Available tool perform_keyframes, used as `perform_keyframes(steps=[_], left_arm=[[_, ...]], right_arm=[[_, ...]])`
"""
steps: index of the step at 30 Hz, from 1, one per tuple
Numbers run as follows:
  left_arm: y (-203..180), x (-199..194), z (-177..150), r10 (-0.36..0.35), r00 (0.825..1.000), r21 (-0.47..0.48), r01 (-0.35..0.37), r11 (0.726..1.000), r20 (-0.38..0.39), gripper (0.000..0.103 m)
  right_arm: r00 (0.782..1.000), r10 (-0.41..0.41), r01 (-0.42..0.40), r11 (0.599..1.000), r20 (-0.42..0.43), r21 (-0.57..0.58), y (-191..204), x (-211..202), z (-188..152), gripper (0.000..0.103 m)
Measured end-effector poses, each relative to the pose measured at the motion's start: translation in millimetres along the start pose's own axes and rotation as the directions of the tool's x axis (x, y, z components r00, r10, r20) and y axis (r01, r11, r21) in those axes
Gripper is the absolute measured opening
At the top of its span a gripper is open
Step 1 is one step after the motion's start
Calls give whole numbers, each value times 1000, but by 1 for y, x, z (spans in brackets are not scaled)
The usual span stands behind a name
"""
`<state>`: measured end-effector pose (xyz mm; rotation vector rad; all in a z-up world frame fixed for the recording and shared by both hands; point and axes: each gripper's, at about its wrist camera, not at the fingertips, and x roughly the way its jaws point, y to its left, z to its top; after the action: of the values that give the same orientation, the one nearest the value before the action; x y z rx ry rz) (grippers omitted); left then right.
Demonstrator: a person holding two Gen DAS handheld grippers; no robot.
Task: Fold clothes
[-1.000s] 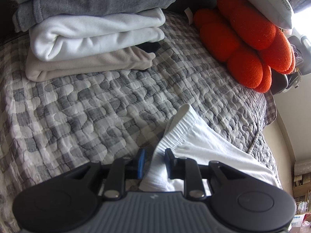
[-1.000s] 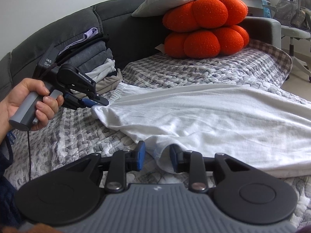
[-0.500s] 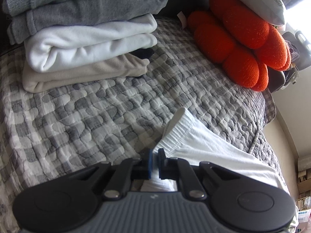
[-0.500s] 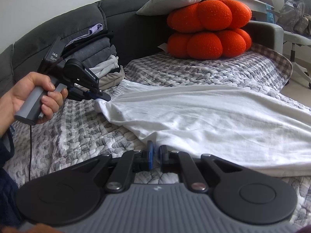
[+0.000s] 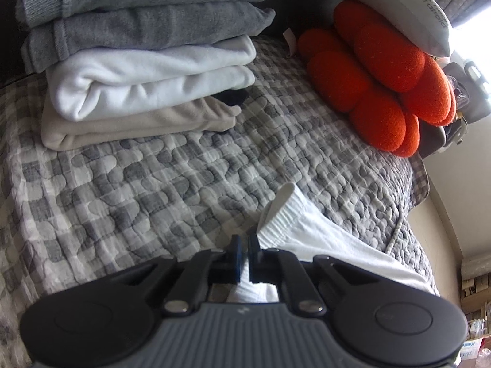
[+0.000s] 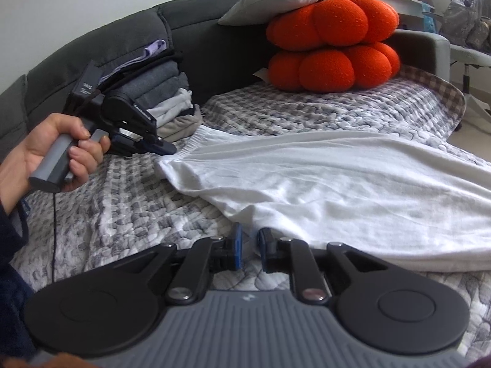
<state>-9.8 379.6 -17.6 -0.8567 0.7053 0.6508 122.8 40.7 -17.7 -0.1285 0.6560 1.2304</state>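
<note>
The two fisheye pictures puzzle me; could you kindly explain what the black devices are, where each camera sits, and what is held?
There is no robot: a person holds a two-finger gripper in each hand, each with a camera looking along its fingers. One view shows the left gripper shut on the white garment at its waistband. The other shows the right gripper, jaws just opening, with the garment's edge between them, unpinched, and the hand holding the left tool. The garment lies on a checked quilt, near folded clothes and orange cushions.

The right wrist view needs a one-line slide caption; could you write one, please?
Left gripper pinches the white garment's elastic edge on the quilt.
</note>
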Motion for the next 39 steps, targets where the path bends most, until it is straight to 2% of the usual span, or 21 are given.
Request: perform_keyframes(steps=[2,3,5,7,11,15,20,23,25,26,27,31,34,37,39], left_arm=[[0,0,0,-9,1000,-2,9,1000,-10,4],[0,1,0,-7,1000,-1,7,1000,-11,4],[0,2,0,-6,1000,4,6,1000,-13,4],[-1,4,0,-5,1000,10,5,1000,-15,4],[-4,8,-1,19,1000,38,-19,999,-1,4],[-1,11,2,50,998,30,-50,998,24,1],[12,5,8,7,1000,-35,-6,999,18,1],[21,-9,13,-25,999,-91,27,995,25,1],[26,-19,14,-30,999,-97,34,995,40,1],[29,-24,14,-28,998,-94,32,995,49,1],[32,-29,15,-25,998,-95,30,995,59,1],[44,-38,19,-39,997,-141,49,989,69,1],[47,-35,21,-56,997,-168,64,984,52,2],[53,-35,23,-81,996,-200,87,976,34,2],[60,-38,24,-101,994,-232,106,967,33,2]], right_arm=[[1000,-15,15,1000,-2,14,-1,3,2,18],[1000,0,-1,1000,2,29,-2,3,1,11],[999,30,-30,998,11,54,-4,2,1,8],[999,46,-46,998,16,39,-1,0,-1,8],[999,28,-27,999,-24,32,-2,3,-5,5],[999,50,-50,997,-2,55,-4,-4,-7,5],[999,-14,14,1000,-39,1,1,0,-6,4],[999,-9,9,1000,-49,-15,1,-5,-3,15],[998,1,-3,999,-57,-32,1,-11,-2,22],[998,8,-11,999,-62,-42,1,-15,-2,30],[998,19,-23,998,-66,-60,3,-19,-2,32],[998,65,-66,987,-13,-148,16,-40,8,32],[996,55,-47,992,64,-120,19,-41,29,33],[999,12,-7,992,38,-129,31,-6,50,33],[999,-40,39,980,-5,-194,48,29,62,33]])
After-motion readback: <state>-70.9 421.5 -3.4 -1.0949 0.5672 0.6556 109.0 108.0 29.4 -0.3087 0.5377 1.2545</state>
